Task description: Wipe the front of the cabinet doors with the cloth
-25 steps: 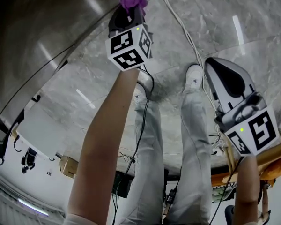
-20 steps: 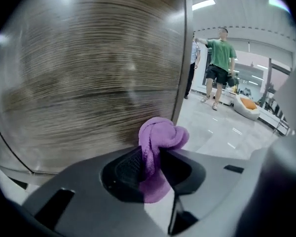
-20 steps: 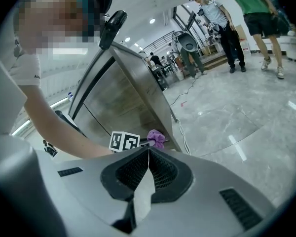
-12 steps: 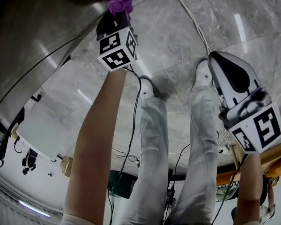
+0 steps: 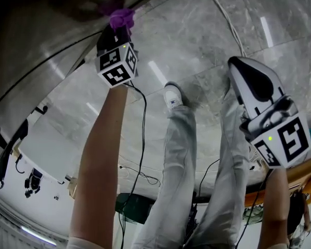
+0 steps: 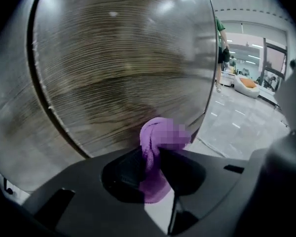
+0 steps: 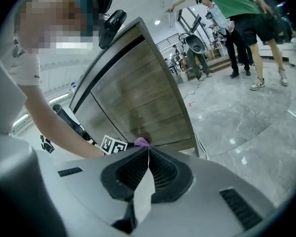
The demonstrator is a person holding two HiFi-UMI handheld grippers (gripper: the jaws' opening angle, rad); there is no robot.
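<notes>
Since the purple cloth (image 6: 153, 177) is soft, light and limp, it seems best held bunched as now, clamped in the left gripper (image 5: 113, 38) right at the wooden cabinet door (image 6: 118, 68) at upper left, while the right gripper (image 7: 147, 154) hangs closed on nothing.

Polished grey marble-tile floor (image 5: 197, 40), ceiling lights reflected in it. Wood-grain cabinet (image 5: 36, 45) stands on it, upper left in head view. White cable (image 5: 225, 15) runs across tiles top right; thin black cable (image 5: 140, 173) lies looped lower down, nr a dark bag or box (image 5: 132, 207). A person's white sneaker (image 5: 172, 96) is planted approx. mid-floor.
</notes>
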